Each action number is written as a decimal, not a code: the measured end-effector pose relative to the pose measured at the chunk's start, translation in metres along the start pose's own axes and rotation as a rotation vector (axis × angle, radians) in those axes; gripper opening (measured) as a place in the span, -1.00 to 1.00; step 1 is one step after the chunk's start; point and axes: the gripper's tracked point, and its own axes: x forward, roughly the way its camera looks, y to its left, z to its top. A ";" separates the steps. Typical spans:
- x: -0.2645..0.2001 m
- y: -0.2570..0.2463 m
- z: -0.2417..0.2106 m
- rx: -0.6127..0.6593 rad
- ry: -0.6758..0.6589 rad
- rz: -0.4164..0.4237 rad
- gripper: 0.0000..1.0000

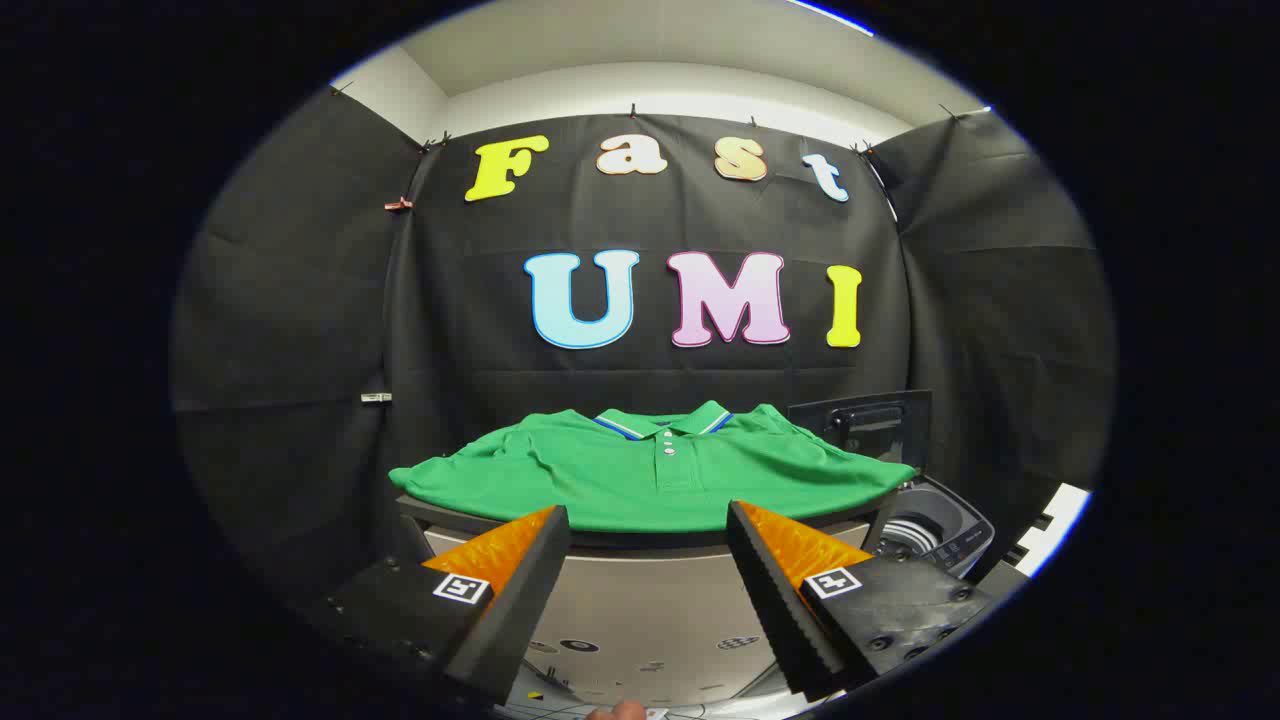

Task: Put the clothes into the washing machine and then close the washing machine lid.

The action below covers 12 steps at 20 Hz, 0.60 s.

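Note:
A green polo shirt (655, 472) lies spread flat on a table top (640, 540), collar toward the back wall, beyond my fingers. My gripper (648, 515) is open, its two fingers wide apart in front of the table's near edge, with nothing between them. To the right of the table, lower down, stands a small grey washing machine (935, 535) with its round tub showing. Its dark lid (865, 425) stands raised behind the tub, next to the shirt's right sleeve.
The table's pale front panel (640, 610) faces me just beyond the fingers. Black cloth walls close the booth at the back and both sides. A white and black object (1050, 525) sits at the far right past the machine.

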 end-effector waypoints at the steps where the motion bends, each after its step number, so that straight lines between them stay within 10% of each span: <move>1: 0.000 0.001 0.000 -0.002 0.000 -0.001 0.97; 12: 0.002 0.000 -0.005 -0.004 0.002 -0.016 0.97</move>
